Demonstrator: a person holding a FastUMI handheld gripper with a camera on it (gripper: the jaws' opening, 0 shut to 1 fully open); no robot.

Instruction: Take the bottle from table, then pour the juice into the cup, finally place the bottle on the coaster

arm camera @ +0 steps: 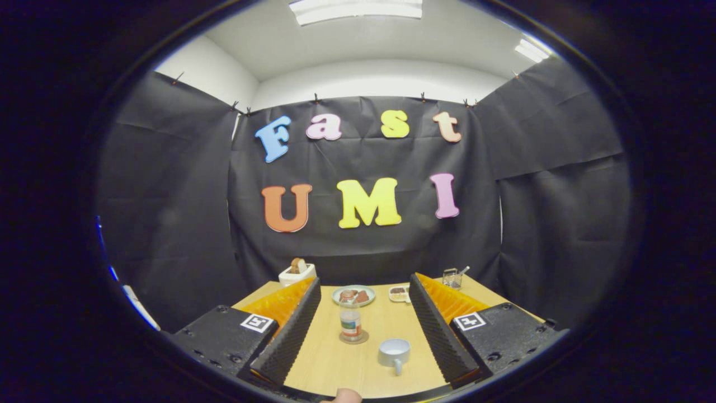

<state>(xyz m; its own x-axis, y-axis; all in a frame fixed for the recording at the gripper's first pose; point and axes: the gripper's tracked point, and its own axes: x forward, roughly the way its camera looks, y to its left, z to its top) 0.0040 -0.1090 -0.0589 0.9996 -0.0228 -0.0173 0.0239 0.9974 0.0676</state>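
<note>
A small clear bottle (pixel 351 320) with a label stands upright on a round coaster (pixel 354 337) on the wooden table (pixel 327 358), between my fingers and well ahead of them. A pale cup (pixel 394 354) with its handle toward me sits to the right of the bottle and a little nearer. My gripper (pixel 363 291) is wide open, with nothing between its fingers, and hovers above the near part of the table.
A plate (pixel 354 295) with food lies beyond the bottle, and a small dish (pixel 399 293) sits to its right. A white toaster (pixel 297 272) stands at the far left corner. A glass holder (pixel 452 277) stands at the far right. A fingertip (pixel 342 396) shows at the near edge.
</note>
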